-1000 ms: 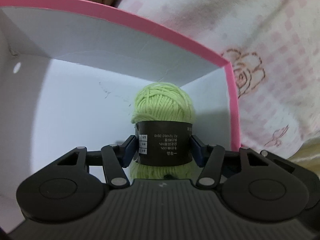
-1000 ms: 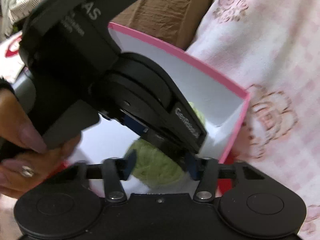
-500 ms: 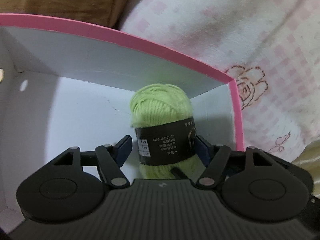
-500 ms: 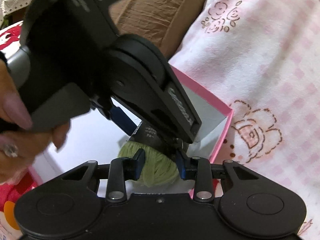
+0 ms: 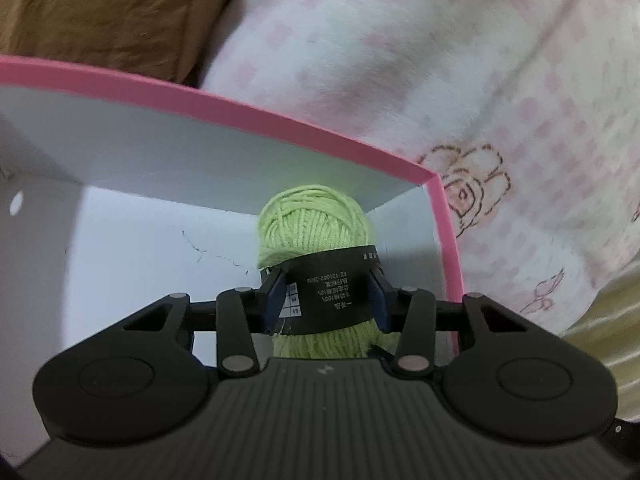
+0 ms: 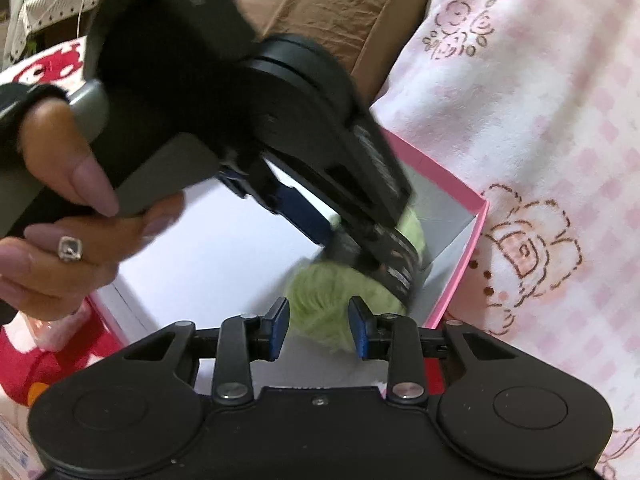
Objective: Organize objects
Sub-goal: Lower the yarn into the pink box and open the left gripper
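Left wrist view: my left tool (image 5: 326, 302) was closing, pads pressing the green yarn ball (image 5: 312, 222) inside the pink box (image 5: 248, 114). My right tool (image 6: 319, 328) hovered nearly shut, empty.

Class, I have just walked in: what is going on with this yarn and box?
A person holds a gripper in each hand over a pink-rimmed white cardboard box on pink checked bedding. The left gripper is closing on the black label band of a lime-green ball of yarn in the box's far corner. The right gripper hovers near the yarn's other end, jaws narrowing, not gripping it.
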Demonstrator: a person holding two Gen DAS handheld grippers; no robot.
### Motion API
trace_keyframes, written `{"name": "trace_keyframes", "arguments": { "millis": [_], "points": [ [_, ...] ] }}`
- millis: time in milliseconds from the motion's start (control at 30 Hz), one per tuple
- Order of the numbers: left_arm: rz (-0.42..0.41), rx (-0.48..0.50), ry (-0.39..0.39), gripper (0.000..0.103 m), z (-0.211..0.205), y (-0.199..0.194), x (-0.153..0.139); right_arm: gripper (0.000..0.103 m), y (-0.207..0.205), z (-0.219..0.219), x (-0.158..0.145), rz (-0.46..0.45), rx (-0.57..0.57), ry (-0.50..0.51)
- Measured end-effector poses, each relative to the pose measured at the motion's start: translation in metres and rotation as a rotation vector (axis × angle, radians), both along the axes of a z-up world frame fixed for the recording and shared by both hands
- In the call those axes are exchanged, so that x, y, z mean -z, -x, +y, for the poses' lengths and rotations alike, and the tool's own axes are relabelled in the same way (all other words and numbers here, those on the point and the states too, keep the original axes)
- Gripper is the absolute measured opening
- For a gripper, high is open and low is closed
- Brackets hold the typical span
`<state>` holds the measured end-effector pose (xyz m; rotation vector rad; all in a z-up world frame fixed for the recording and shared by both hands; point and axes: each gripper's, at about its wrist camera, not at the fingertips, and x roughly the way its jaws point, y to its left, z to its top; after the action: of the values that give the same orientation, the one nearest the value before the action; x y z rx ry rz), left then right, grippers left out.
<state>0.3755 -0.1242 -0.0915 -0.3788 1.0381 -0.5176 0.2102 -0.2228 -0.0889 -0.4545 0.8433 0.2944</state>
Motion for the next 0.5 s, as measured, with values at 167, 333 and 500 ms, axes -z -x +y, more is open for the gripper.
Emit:
{"name": "trace_keyframes", "arguments": {
  "millis": [167,333,500],
  "points": [
    [0.04,-0.028,-0.018,0.046,0.0,-0.013,-0.004,0.024,-0.007,0.007,0.008,-0.024,0.028,0.055],
    [0.057,-0.082,0.01,0.05,0.011,-0.007,0.001,0.026,0.002,0.007,0.011,-0.044,0.018,0.05],
    [0.028,-0.042,-0.031,0.051,0.01,0.003,-0.011,0.045,0.028,-0.002,-0.009,-0.036,0.042,-0.072]
  ]
}}
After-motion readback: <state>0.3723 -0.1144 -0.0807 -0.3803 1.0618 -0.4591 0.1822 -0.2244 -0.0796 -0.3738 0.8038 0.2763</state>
